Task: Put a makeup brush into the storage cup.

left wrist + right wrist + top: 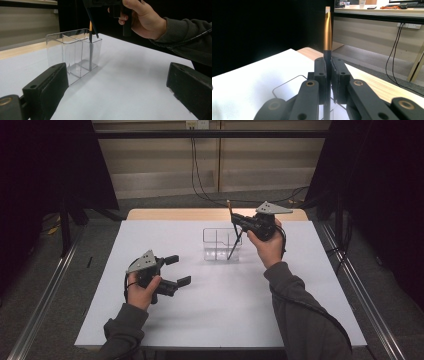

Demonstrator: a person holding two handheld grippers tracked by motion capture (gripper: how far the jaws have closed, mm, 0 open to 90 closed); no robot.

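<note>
Currently: right gripper [234, 219] clenching slim black paintbrush with gold ferrule [327, 32] between pads, lower end dipping inside clear plastic divided box [215, 245]; left gripper [181, 270] resting released, jaws spread, box standing well ahead.

Grey floor [165, 200], beige wall [160, 155], black curtains [45, 165], wall socket [196, 124].

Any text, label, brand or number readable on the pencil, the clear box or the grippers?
None readable. The pencil, the clear box, the right gripper and the left gripper bear no visible writing. Items on the far desk are too small to read.
</note>
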